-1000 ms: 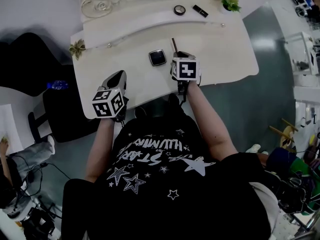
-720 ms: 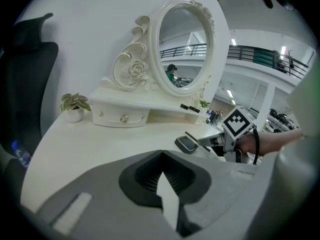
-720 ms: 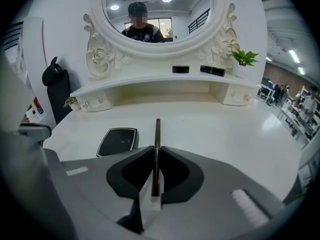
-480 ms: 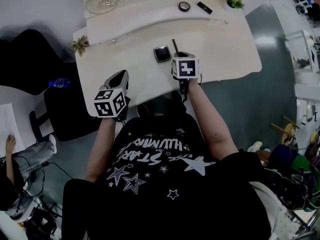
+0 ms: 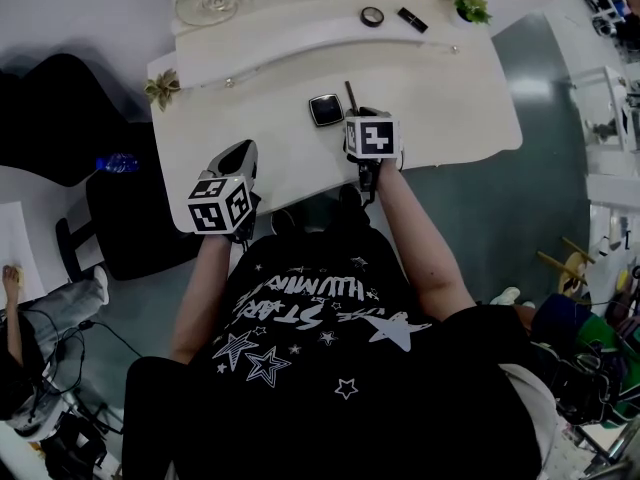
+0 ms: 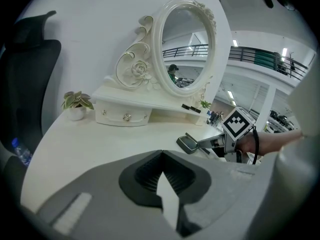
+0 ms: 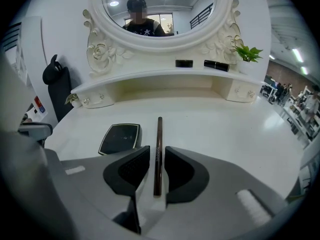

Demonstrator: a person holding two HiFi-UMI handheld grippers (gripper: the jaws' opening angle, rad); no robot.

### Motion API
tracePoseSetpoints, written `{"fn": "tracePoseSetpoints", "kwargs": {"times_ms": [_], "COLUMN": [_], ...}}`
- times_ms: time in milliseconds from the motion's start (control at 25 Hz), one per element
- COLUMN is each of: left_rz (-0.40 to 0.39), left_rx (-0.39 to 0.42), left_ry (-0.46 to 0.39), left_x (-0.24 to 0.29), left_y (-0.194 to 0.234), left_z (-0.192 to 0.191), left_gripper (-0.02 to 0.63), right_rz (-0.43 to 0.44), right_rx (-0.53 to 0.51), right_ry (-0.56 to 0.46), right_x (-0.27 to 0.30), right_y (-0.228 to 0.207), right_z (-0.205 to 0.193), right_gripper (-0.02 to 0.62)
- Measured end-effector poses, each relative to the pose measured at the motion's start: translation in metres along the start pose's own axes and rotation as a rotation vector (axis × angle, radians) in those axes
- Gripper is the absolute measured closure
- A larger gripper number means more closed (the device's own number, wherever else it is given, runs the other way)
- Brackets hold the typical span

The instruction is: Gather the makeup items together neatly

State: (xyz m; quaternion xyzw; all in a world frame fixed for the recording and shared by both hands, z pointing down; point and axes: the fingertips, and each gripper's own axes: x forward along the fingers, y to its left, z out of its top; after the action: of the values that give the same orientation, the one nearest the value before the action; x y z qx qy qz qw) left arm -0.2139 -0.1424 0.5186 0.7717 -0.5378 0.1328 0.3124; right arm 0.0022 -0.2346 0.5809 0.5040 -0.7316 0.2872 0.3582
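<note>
White counter [image 5: 440,98], oval mirror [image 6: 187,49] at the back, raised shelf [image 5: 290,30] under it. Far left, off the counter: black chair [image 5: 50,118] with a blue bottle [image 5: 115,164] beside it. Left counter corner: small potted plant [image 5: 160,90]. Left gripper [image 5: 238,154] is over the front edge, jaws closed with nothing in them, well apart from any makeup.

Centre: black square compact [image 5: 325,109] lies flat with its lid shut. Brown pencil [image 5: 351,94] is just beside it on the right, roughly parallel, not touching. Right gripper [image 7: 157,153]: jaws have just been opening and are now slightly apart. The pencil's near end lies between them on the counter, pads not pressing it.

Shelf, right half: round black case [image 5: 372,15], then black lipstick [image 5: 412,20], near each other. The shelf's raised edge sits between this pair and the compact and pencil. Leafy green plant [image 5: 472,9] is at the shelf's right end.

Writing: pale print on the pencil, too small to read.

Count: four makeup pieces (one compact, one pencil, one round case, one lipstick), two plants, two grippers.
</note>
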Motion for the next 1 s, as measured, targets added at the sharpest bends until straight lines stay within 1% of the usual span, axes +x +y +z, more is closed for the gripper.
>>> {"fn": "tracePoseSetpoints", "kwargs": {"times_ms": [40, 280, 560, 800, 1000], "left_rz": [0.0, 0.002, 0.009, 0.024, 0.055], "left_rx": [-0.001, -0.004, -0.009, -0.014, -0.032], "left_ry": [-0.001, -0.008, -0.035, -0.058, -0.08], "left_x": [0.0, 0.002, 0.007, 0.012, 0.015], "left_y": [-0.001, -0.005, -0.015, -0.026, -0.03], "left_z": [0.0, 0.002, 0.011, 0.019, 0.023], "left_gripper": [0.604, 0.604, 0.604, 0.604, 0.604], "right_rz": [0.004, 0.015, 0.034, 0.059, 0.067], "right_rx": [-0.002, -0.008, -0.009, -0.004, -0.013], "right_ry": [-0.001, -0.021, -0.07, -0.148, -0.224], "right_x": [-0.001, -0.01, -0.023, -0.033, -0.037], "right_y": [0.0, -0.005, -0.021, -0.038, -0.054], "right_z": [0.0, 0.007, 0.022, 0.052, 0.089], "right_gripper": [0.465, 0.411, 0.332, 0.267, 0.249]}}
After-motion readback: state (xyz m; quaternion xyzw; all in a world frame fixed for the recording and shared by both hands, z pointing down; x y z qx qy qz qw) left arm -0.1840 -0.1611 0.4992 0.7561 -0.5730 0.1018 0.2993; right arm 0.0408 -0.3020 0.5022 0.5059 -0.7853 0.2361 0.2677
